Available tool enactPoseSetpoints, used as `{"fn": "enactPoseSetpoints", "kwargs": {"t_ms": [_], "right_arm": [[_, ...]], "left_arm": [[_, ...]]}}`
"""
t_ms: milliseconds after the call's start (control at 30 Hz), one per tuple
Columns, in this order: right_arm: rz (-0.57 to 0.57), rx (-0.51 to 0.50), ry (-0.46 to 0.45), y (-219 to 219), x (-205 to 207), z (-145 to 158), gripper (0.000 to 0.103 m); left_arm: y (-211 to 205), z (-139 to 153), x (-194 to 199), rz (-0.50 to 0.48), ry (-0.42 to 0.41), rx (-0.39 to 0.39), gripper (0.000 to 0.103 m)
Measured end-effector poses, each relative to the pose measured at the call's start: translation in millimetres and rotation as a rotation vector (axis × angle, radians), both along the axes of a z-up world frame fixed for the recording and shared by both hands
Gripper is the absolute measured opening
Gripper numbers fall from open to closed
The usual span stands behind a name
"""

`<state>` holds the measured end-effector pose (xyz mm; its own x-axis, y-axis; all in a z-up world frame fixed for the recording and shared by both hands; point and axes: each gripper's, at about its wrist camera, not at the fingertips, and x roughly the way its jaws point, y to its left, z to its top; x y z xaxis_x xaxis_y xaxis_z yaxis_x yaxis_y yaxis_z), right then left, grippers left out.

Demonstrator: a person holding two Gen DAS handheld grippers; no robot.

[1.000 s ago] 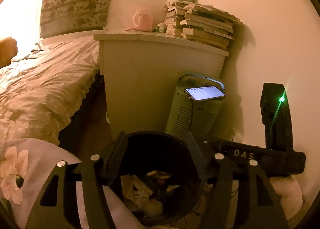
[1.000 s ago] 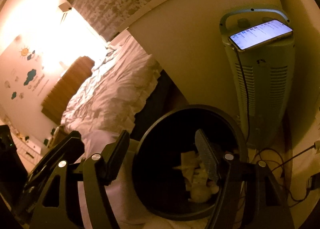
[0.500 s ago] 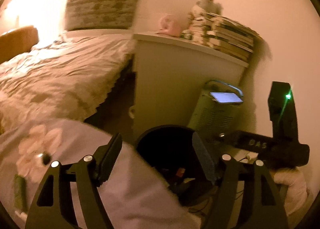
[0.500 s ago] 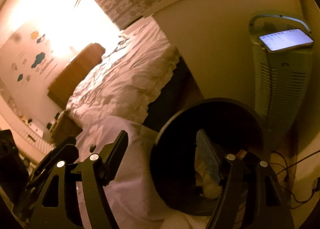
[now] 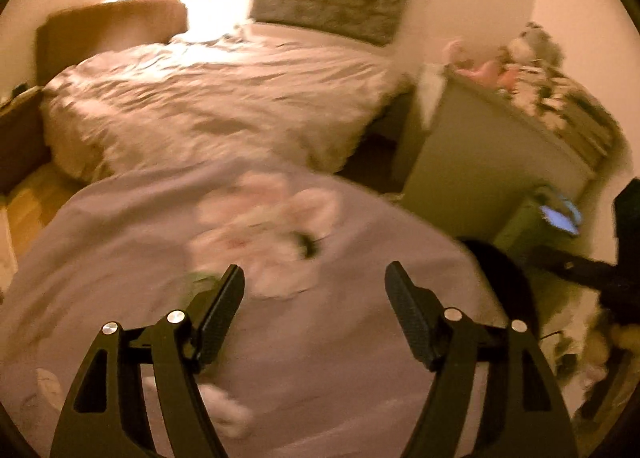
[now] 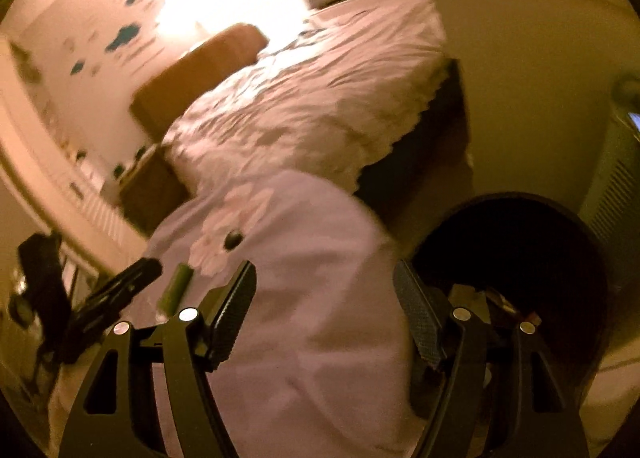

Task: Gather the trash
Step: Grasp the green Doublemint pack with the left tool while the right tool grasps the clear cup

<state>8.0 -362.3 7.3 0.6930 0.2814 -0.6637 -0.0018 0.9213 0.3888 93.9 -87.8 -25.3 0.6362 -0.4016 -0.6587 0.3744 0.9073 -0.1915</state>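
Both grippers hang over a round bench [image 6: 320,338] draped in a pale lilac cloth [image 5: 320,378] with a white flower print. The left gripper [image 5: 314,290] has its jaws spread wide with nothing between them, only cloth below. The right gripper [image 6: 324,286] is likewise spread and empty, sitting over the bench edge next to the bin [image 6: 520,258]. The bin is a dark round tub standing on the floor just beside the bench, on the side toward the pale cabinet [image 6: 520,78]; crumpled paper scraps [image 6: 472,294] lie in its bottom. On the bench, well away from the bin, lies a small green tube-shaped thing [image 6: 176,286]; its long axis runs roughly from the near edge of the bench toward the flower print, tilted a little. In the left view it is only a green blur [image 5: 200,282] beside the left finger. A small dark knob [image 6: 233,239] sits on the flower print. Beyond the bench is the bed [image 5: 220,106].
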Motion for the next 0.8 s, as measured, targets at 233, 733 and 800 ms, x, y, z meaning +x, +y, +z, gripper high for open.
{"fn": "enactPoseSetpoints", "kwargs": {"t_ms": [233, 733, 800], "right_arm": [[0.191, -0.135, 0.029, 69.5, 50.4, -4.2, 0.071], [0.520, -0.395, 0.103, 184.3, 157.5, -50.5, 0.071], [0.538, -0.423, 0.121, 191.9, 167.9, -58.7, 0.071]], "left_arm": [[32.5, -29.2, 19.2, 0.014, 0.084, 0.064, 0.072], [54.2, -54.4, 39.0, 0.024, 0.144, 0.053, 0.044], [53.2, -55.2, 39.6, 0.021, 0.137, 0.052, 0.043]]}}
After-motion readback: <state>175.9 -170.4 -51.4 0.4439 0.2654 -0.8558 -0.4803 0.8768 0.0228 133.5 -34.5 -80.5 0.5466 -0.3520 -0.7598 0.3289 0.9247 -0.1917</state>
